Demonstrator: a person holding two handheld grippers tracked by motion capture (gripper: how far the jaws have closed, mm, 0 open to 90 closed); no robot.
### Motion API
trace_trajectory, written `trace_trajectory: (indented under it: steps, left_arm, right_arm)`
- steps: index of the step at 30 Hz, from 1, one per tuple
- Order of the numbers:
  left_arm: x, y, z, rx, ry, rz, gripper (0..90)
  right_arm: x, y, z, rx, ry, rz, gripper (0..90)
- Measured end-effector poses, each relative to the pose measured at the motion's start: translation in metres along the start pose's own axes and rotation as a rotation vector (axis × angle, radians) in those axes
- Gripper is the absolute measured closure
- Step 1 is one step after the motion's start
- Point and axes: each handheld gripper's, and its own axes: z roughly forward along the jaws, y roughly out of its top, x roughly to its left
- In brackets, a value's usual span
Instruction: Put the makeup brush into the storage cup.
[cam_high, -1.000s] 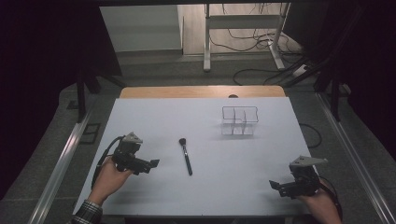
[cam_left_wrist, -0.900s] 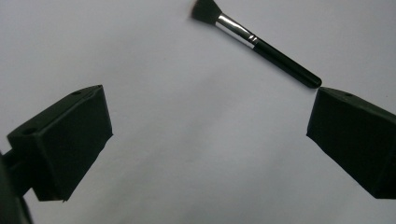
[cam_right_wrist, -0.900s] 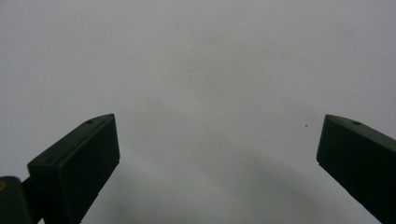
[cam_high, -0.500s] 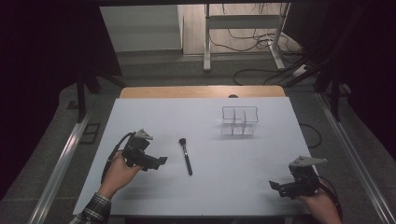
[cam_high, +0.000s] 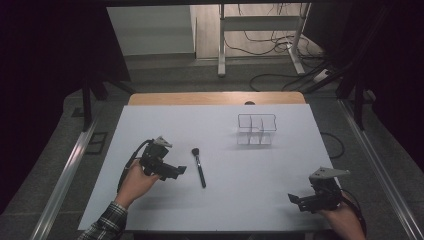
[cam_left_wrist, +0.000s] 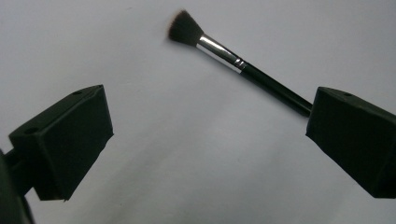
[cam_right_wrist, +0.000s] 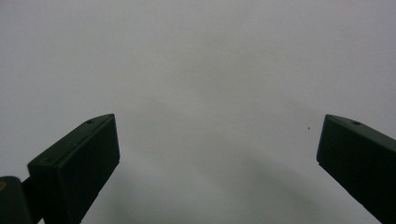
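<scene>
A black makeup brush (cam_high: 199, 164) with a silver ferrule lies on the white table (cam_high: 215, 200), bristles pointing away from me. My left gripper (cam_high: 179, 170) is open just to its left, jaws aimed at the handle. In the left gripper view the brush (cam_left_wrist: 229, 58) runs from the bristles at top down behind the right-hand jaw, with my left gripper (cam_left_wrist: 205, 126) spread wide and nothing between the jaws. My right gripper (cam_high: 294, 199) rests open near the table's front right corner; in the right gripper view my right gripper (cam_right_wrist: 217, 140) has bare table between its jaws.
A clear divided organizer (cam_high: 256, 129) stands at the back right of the table. A wooden strip (cam_high: 215, 98) borders the far edge. Beyond it are the floor, cables and a metal stand (cam_high: 260, 35).
My left gripper has moved right across the table toward the brush. The right gripper has stayed where it was.
</scene>
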Motion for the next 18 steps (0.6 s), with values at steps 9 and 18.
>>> trace_trajectory:
  steps: [9, 18]
  left_arm:
    - [-0.004, 0.007, 0.011, -0.003, -0.002, 0.021, 0.1]
    - [-0.008, 0.017, 0.02, 0.03, -0.012, 0.033, 0.1]
  right_arm:
    - [-0.001, 0.0, 0.0, -0.002, 0.0, 0.01, 0.0]
    - [0.0, 0.0, 0.0, -0.001, 0.003, 0.004, 0.0]
